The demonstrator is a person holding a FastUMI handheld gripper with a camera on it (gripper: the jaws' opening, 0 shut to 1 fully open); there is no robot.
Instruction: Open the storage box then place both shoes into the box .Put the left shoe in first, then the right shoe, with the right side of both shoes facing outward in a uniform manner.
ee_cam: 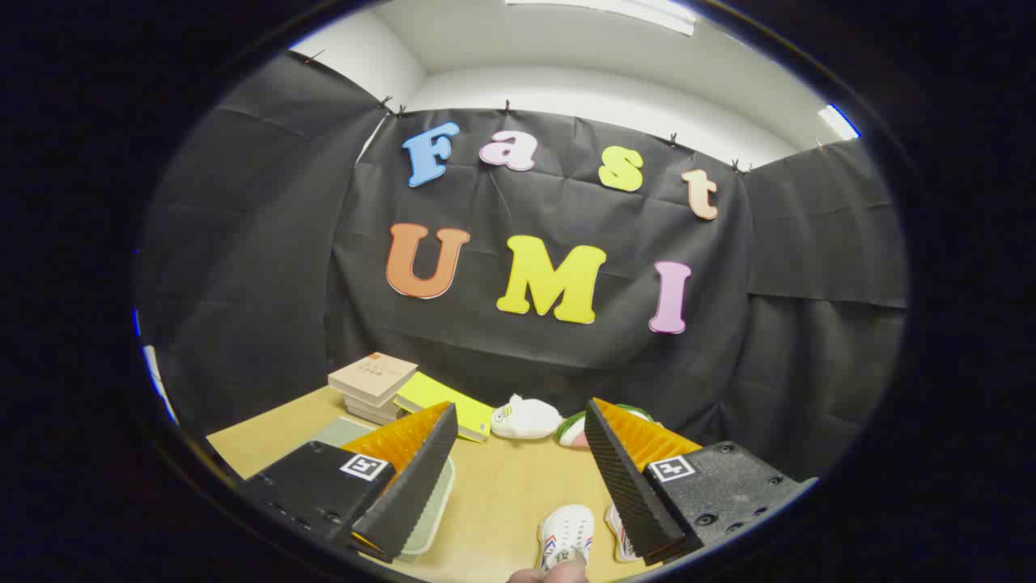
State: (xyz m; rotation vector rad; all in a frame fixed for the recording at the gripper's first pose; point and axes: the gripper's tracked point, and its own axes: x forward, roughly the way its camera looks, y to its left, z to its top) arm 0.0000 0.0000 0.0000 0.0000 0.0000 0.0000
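My gripper (518, 421) hangs open above the wooden table (502, 486), with nothing between its fingers. Below the gap between the fingers lies a white shoe (566, 534) with red and blue stripes, toe pointing away. A second white shoe (620, 534) lies right of it, partly hidden behind the right finger (627, 478). The pale green storage box (425, 506) sits under the left finger (413, 478), which hides most of it; I cannot tell whether its lid is open. A person's fingertip (550, 575) touches the near end of the first shoe.
A stack of books (372, 385) and a yellow-green book (441, 401) rest at the back left of the table. A white plush toy (526, 417) and a green, white and pink object (576, 429) lie at the back near the black cloth wall.
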